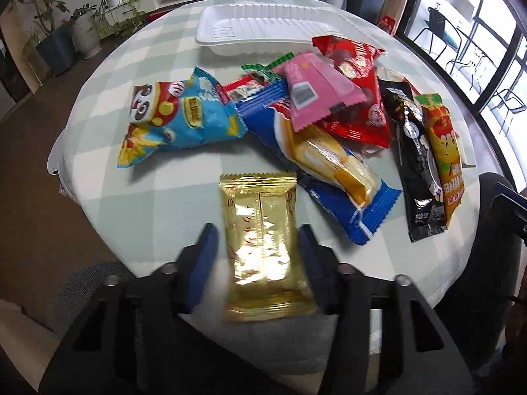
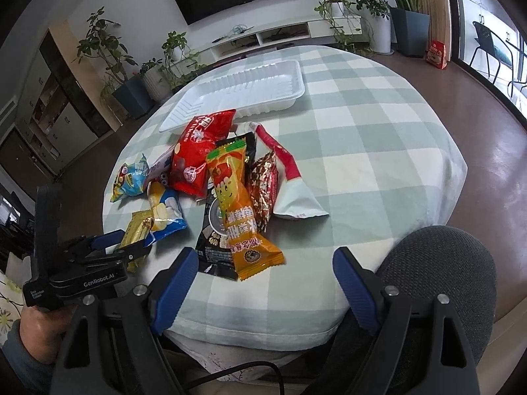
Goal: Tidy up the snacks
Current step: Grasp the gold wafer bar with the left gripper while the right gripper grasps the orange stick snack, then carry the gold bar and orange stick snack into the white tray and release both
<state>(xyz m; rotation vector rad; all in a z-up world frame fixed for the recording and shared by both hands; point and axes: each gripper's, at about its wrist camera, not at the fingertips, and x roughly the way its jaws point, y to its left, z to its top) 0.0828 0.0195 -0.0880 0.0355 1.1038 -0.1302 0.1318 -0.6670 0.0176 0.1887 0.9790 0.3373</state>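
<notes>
**Gold packet between the left claw's pads at the near edge**

Nearest of all, the left claw (image 1: 258, 247) straddles a gold foil packet (image 1: 263, 243) lying at the near edge of the worktop (image 1: 184, 194). The packet's long axis runs straight away from the claw, its crimped far end pointing toward the pile. The blue pads sit just beside its long edges; motion blur leaves it unclear whether they press on it yet.

The right claw (image 2: 265, 283) hangs released over the checked cloth, nothing between its pads, with the tip of an orange snack packet (image 2: 238, 204) just beyond.

Past the gold packet the snacks are heaped together: a blue cake wrapper (image 1: 332, 171) slants close to its far right corner, a light-blue puffed bag (image 1: 178, 118) lies to the left, and a pink packet (image 1: 316, 95) rests on top of a red bag (image 1: 359, 92). A black packet (image 1: 415, 161) lies lengthwise beside the orange one on the right.

Farthest back, beyond the heap, a white plastic tray (image 1: 230, 42) sits crosswise, the red bag overlapping its near rim.
</notes>
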